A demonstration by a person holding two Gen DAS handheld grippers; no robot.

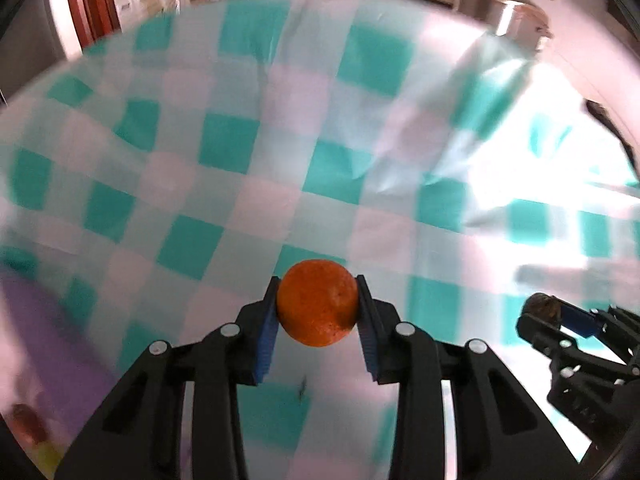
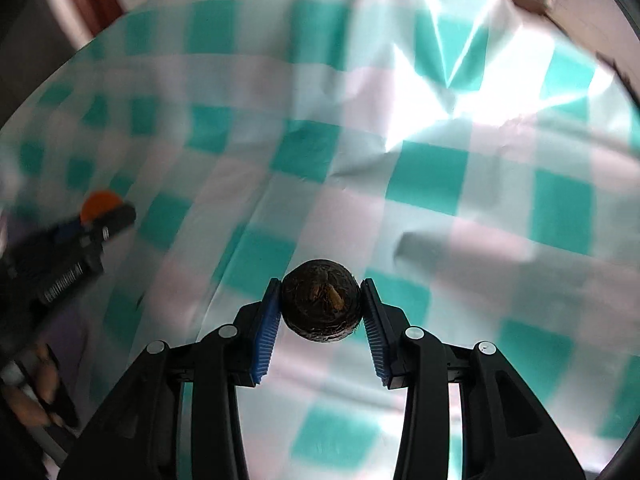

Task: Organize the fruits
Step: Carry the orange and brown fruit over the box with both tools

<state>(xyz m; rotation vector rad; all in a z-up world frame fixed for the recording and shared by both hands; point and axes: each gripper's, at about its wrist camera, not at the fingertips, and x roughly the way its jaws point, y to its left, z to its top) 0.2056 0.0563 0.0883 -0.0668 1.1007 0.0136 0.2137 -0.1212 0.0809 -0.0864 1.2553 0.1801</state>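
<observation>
My left gripper [image 1: 317, 308] is shut on an orange [image 1: 317, 303], held between its blue pads above the green-and-white checked tablecloth [image 1: 240, 140]. My right gripper [image 2: 321, 306] is shut on a dark brown round fruit [image 2: 321, 300], also held above the cloth. In the left wrist view the right gripper [image 1: 556, 320] shows at the lower right with the dark fruit [image 1: 541, 308] at its tips. In the right wrist view the left gripper [image 2: 92, 224] shows at the left edge with the orange [image 2: 100, 202] in it. Both views are motion-blurred.
A purple surface [image 1: 44, 344] lies at the lower left of the left wrist view, with a blurred reddish thing [image 1: 26, 420] and a yellow thing [image 1: 46, 454] on it. Furniture and a metal pot [image 1: 504, 16] stand beyond the table's far edge.
</observation>
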